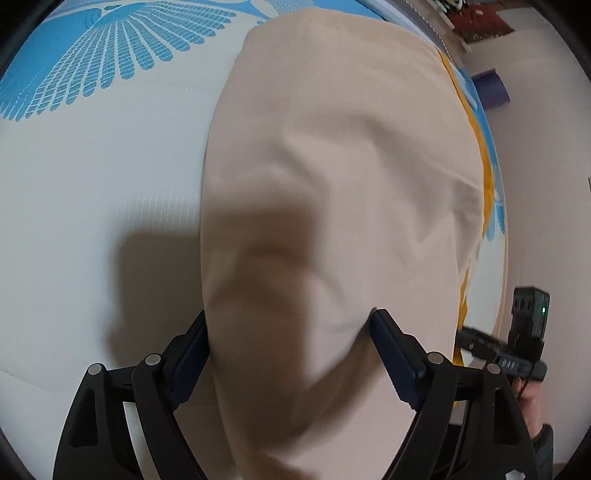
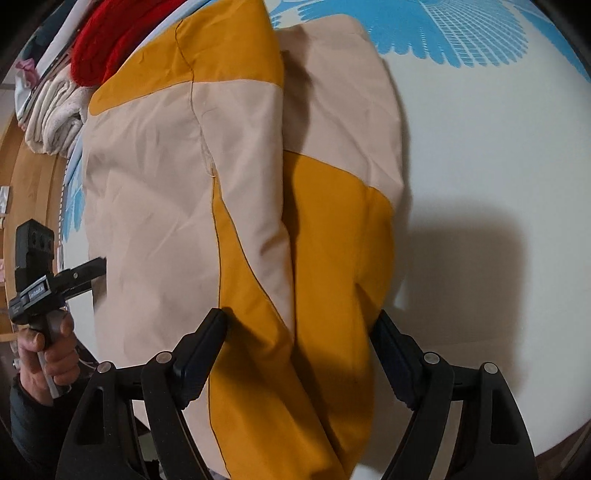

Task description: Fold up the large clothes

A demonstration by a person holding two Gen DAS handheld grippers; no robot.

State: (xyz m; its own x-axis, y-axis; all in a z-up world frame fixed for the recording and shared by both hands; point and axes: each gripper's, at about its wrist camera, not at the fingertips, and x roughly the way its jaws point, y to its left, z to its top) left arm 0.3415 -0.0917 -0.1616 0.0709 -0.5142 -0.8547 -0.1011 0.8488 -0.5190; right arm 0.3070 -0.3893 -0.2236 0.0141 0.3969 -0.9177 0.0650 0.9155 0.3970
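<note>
Nearest the left wrist camera, the left gripper stands with its jaws wide apart, and the beige panel of the padded jacket runs between them and under the camera. Whether either pad bears on the cloth cannot be told; nothing is pinched.

The right gripper is likewise spread, straddling a mustard-yellow fold of the same jacket without clamping it. Both tools flank the garment's near end, a placement judged to suit taking that end for a fold away from the operator.

The jacket lies lengthwise on the white mattress cover, already doubled along its length, with one layer lapped over another. That judges as a side fold done and a crosswise fold outstanding.

Beyond the jacket's far end, the cover's blue feather print shows. Left of the jacket's far end in the right wrist view sit a red garment and a stack of cream textiles.
</note>
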